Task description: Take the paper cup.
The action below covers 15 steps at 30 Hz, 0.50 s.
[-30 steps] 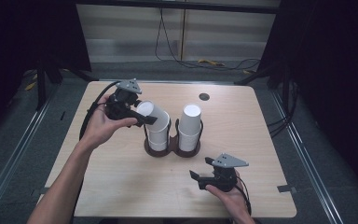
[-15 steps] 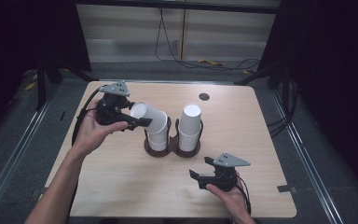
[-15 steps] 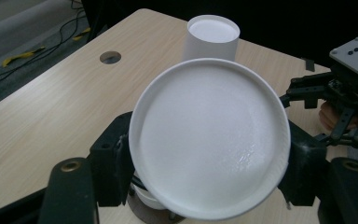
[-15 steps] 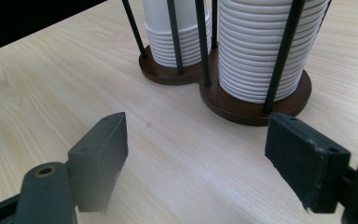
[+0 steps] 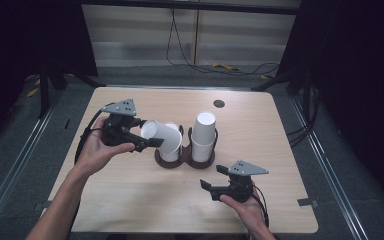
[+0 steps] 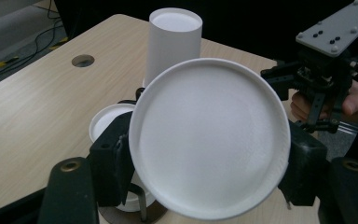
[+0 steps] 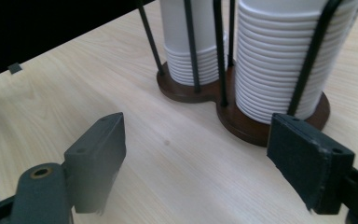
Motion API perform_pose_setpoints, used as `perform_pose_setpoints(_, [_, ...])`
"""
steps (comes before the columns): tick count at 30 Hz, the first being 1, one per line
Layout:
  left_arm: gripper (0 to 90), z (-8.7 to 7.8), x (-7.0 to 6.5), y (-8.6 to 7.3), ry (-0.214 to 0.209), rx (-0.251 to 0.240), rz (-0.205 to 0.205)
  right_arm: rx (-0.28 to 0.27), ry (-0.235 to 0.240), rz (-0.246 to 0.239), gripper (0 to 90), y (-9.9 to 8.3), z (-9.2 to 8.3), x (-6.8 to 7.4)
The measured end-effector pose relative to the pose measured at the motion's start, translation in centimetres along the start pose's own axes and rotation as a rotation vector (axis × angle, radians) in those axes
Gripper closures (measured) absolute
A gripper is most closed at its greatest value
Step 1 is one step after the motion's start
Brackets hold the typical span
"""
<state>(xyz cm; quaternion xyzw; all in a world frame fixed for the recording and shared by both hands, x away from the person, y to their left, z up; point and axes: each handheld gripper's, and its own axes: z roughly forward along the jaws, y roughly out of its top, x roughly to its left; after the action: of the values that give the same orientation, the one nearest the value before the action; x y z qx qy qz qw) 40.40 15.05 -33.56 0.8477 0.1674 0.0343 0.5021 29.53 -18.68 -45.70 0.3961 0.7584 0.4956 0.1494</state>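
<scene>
My left hand-held gripper (image 5: pixel 147 141) is clamped on a white paper cup (image 5: pixel 161 136). Since a second ago I have tipped the cup onto its side and drawn it left of the stack (image 5: pixel 170 149) in the wooden holder (image 5: pixel 185 162). My right hand-held gripper (image 5: pixel 215 179) rests wide open and empty on the table (image 5: pixel 130 200), unmoved.

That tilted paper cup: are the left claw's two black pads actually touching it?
Touching. In the left gripper view the paper cup sits clamped between the left claw, a pad pressing its rim on each side.
</scene>
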Motion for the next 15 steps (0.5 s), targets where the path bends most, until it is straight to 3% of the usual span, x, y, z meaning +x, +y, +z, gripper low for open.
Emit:
perform_pose_setpoints(1, [32.2,0.1,-0.1,-0.2,-0.012,-0.005,-0.003,0.0,0.009,-0.005,18.8,0.1,0.1,0.1])
perform_pose_setpoints(2, [32.2,0.2,-0.2,-0.4,-0.023,-0.009,-0.002,0.019,0.024,-0.04,17.2,0.3,0.3,0.5])
perform_pose_setpoints(4, [32.2,0.4,-0.3,-0.7,-0.017,0.004,-0.003,0.024,0.028,-0.055,16.2,0.4,0.4,0.7])
perform_pose_setpoints(5, [32.2,0.5,-0.4,-0.9,-0.021,0.008,-0.008,0.023,0.06,-0.079,14.9,0.7,0.6,1.2])
perform_pose_setpoints(9, [32.2,1.2,-0.5,-1.8,-0.014,0.031,-0.004,0.01,0.083,-0.095,13.6,1.1,0.8,1.5])
perform_pose_setpoints(15, [32.2,2.2,-0.6,-3.6,-0.049,0.036,-0.02,-0.003,0.111,-0.131,13.3,2.1,1.3,2.0])
